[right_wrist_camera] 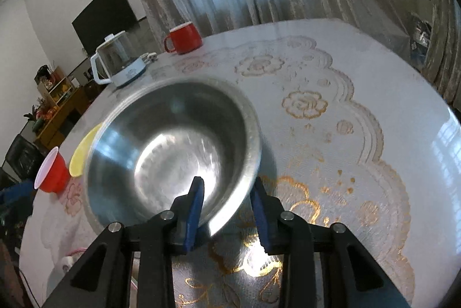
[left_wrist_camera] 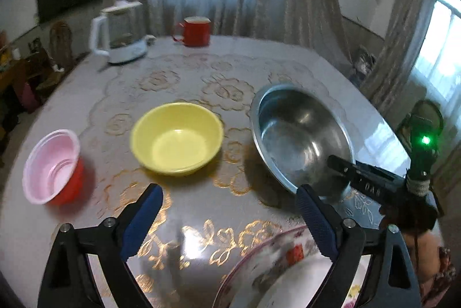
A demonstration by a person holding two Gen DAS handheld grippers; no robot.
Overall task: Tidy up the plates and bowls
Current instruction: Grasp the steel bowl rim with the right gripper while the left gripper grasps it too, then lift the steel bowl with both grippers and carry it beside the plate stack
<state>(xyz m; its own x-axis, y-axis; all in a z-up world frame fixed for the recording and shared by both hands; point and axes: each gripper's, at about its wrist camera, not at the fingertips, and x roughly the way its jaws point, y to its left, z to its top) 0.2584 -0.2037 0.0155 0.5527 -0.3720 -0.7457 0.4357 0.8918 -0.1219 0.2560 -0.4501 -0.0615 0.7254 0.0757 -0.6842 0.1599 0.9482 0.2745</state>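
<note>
A steel bowl (left_wrist_camera: 299, 135) is tilted up off the table at the right; it fills the middle of the right wrist view (right_wrist_camera: 170, 146). My right gripper (right_wrist_camera: 227, 189) has its jaws around the bowl's near rim, one finger inside and one outside. It also shows in the left wrist view (left_wrist_camera: 340, 166). A yellow bowl (left_wrist_camera: 177, 136) sits at the table's middle, and its edge shows behind the steel bowl (right_wrist_camera: 83, 149). My left gripper (left_wrist_camera: 227, 210) is open and empty above the table, over a floral plate (left_wrist_camera: 270, 256) at the near edge.
A red cup with a white inside (left_wrist_camera: 53, 166) stands at the left (right_wrist_camera: 52, 169). A white kettle (left_wrist_camera: 121, 31) and a red mug (left_wrist_camera: 196, 29) stand at the far side. The table (left_wrist_camera: 201, 71) has a lace-pattern cloth under glass.
</note>
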